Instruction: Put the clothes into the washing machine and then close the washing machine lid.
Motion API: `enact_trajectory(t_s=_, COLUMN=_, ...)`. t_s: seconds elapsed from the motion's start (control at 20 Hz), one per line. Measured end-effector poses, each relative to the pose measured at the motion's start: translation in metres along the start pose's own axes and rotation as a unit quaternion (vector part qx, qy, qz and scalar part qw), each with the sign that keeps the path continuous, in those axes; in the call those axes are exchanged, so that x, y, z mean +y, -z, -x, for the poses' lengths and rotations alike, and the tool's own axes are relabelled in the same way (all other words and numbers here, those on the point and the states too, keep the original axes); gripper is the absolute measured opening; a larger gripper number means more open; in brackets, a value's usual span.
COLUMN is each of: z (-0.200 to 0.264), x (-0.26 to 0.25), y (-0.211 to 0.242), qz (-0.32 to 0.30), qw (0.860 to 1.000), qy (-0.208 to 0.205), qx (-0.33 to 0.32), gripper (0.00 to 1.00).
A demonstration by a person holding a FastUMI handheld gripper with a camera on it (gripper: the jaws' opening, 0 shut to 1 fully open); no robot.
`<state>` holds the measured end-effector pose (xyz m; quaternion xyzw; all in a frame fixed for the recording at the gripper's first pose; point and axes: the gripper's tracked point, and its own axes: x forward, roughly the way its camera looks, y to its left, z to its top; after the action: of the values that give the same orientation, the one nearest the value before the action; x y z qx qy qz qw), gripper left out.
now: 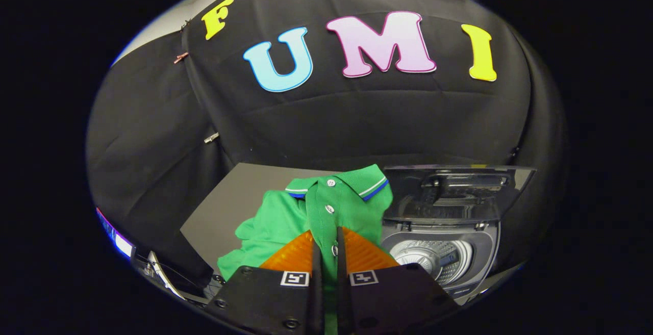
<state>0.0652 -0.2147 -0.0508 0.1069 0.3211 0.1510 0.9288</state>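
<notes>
Gripper view: the gripper [329, 253] has its two fingers drawn nearly together, with a narrow slot left between them. Green fabric of the polo shirt [326, 212] runs down through that slot, along the button placket, so both fingers press on the shirt and pinch it.

Shirt position: it is bunched between the fingers and rises just ahead of them. The collar [357, 182], with striped trim at its edge, sits at the top of the bunch, beyond the fingertips. Three buttons are visible on the placket: one at the collar, one lower, one right at the fingertips. A sleeve or side panel [260, 228] spreads out to the left of the fingers and hangs down toward the dark table surface [229, 202].

Washing machine [444, 253]: stands to the right of the fingers, just beside the shirt. Its lid [454, 192] is raised, standing upright behind the opening. The metal drum [433, 258] is visible in the open top, and the shirt is outside it.

Hard to make out:
- The lower part of the shirt is hidden behind the fingers and the gripper body, so I cannot tell whether it touches the table.
- The near edge of the washing machine is cut off behind the right finger.
- The lid is glossy and shows reflections, details unclear.
- A few small items lie at the far left beyond the table edge, too small and distorted to identify.
</notes>
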Motion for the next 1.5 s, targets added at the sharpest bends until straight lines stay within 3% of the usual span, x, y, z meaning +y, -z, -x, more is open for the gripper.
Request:
enact_trajectory(t_s=0.25, z=0.029, x=-0.086, y=-0.011, qz=0.014, qw=1.0, qy=-0.007, qx=-0.025, gripper=0.14)
enact_trajectory(t_s=0.5, z=0.015, x=-0.157, y=0.008, qz=0.033, qw=0.999, qy=0.012, qx=-0.011, gripper=0.14)
enact_trajectory(t_s=0.6, z=0.013, x=-0.166, y=0.009, qz=0.053, qw=0.998, qy=0.002, qx=-0.028, gripper=0.14)
enact_trajectory(t_s=0.7, z=0.001, x=-0.186, y=0.016, qz=0.073, qw=0.997, qy=0.017, qx=-0.019, gripper=0.14)
enact_trajectory(t_s=1.0, z=-0.026, x=-0.222, y=0.046, qz=0.042, qw=0.998, qy=0.043, qx=0.009, gripper=0.14)
enact_trajectory(t_s=1.1, z=-0.032, x=-0.23, y=0.072, qz=-0.017, qw=0.996, qy=0.065, qx=0.058, gripper=0.05)
enact_trajectory(t_s=1.2, z=-0.047, x=-0.225, y=0.1, qz=-0.059, qw=0.992, qy=0.065, qx=0.088, gripper=0.05)
enact_trajectory(t_s=1.5, z=-0.058, x=-0.226, y=0.131, qz=-0.021, qw=0.99, qy=0.096, qx=0.104, gripper=0.05)
